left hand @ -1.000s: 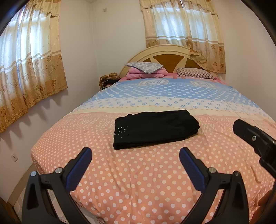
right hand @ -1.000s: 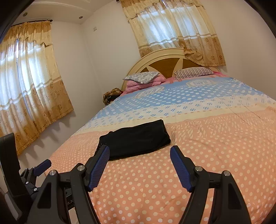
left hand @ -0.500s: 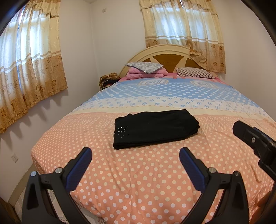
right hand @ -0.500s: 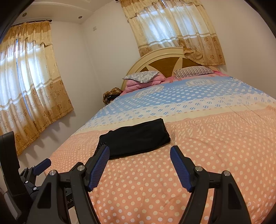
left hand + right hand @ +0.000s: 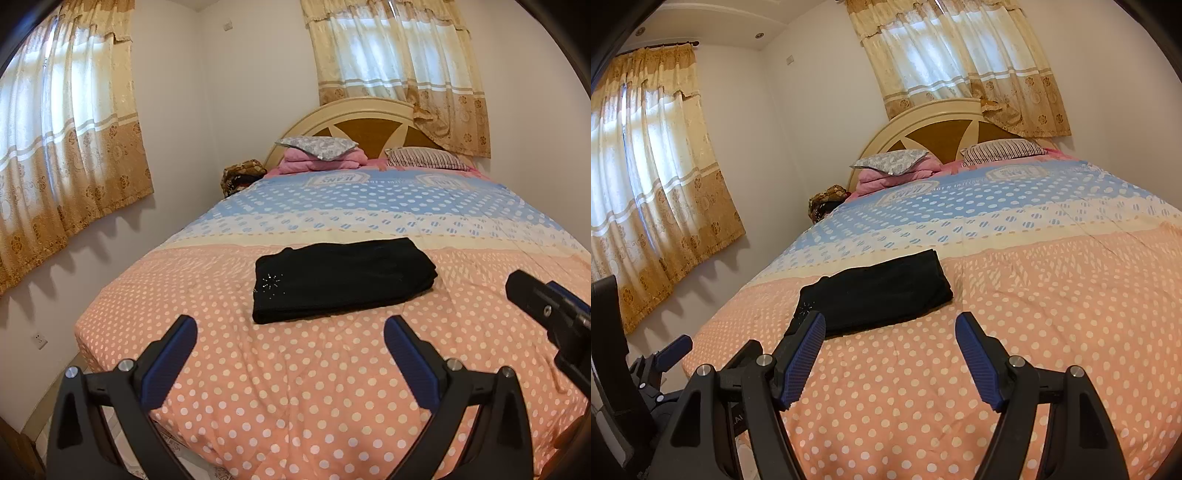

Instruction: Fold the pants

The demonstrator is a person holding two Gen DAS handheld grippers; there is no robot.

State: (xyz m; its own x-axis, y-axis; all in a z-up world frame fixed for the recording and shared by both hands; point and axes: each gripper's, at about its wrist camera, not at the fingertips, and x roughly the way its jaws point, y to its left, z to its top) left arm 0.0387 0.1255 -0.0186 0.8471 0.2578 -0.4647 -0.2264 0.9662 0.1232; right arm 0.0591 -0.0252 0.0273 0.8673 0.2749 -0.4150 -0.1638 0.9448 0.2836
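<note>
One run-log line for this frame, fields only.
pants: folded, flat on bed | left gripper: open, empty, short of pants | right gripper: open, empty | contact: none

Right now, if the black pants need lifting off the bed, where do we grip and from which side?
Judging from the frames, take the black pants at the near long edge. They lie as a flat folded rectangle on the polka-dot bedspread, its long side facing both grippers. Come in low from the foot of the bed: left gripper near the sequin end, right gripper toward the other. Both jaws stand open, empty.
</note>
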